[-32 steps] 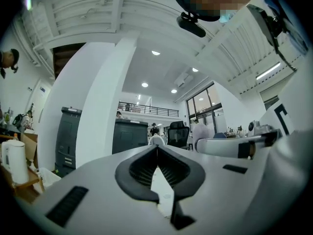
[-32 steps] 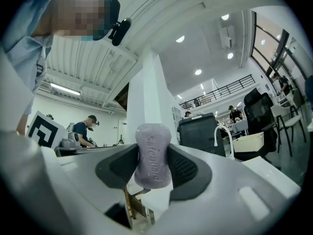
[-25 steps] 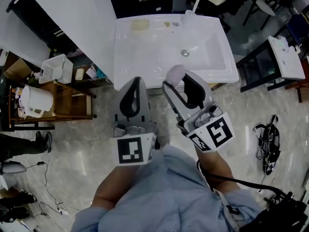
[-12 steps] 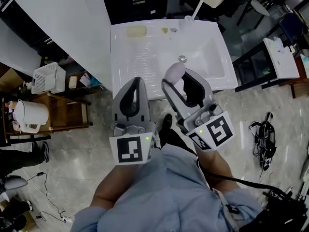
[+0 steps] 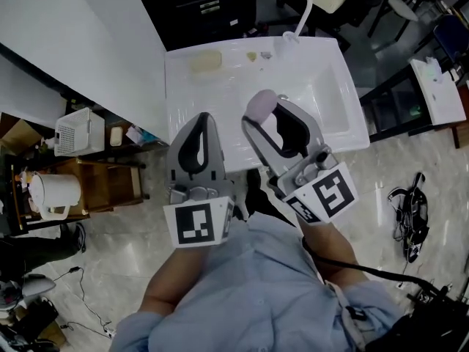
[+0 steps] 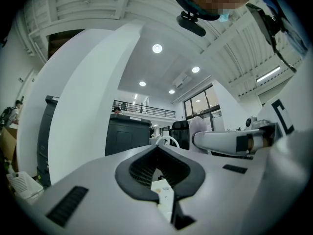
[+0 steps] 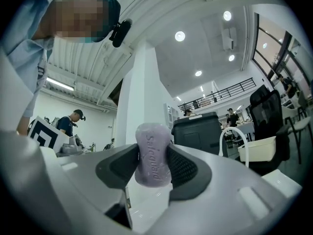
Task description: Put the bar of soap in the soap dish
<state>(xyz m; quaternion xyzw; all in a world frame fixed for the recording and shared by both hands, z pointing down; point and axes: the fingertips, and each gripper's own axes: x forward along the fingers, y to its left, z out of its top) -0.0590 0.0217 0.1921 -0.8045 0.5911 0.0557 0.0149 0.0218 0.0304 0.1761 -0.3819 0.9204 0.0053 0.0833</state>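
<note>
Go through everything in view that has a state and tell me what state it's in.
Left hand-held gripper: shut, nothing between its jaws.
Right hand-held gripper: shut on the bar of soap.
Bar of soap: clamped, held in the air.
Soap dish: on the sink's far left corner, without the bar.
Tap: no water seen running.

Your right gripper's (image 7: 153, 166) ribbed black pads (image 7: 183, 168) look rubbery against the matt, waxy bar of soap (image 7: 152, 151), while at twelve o'clock the white sink (image 5: 220, 79) shines smooth and glossy.
</note>
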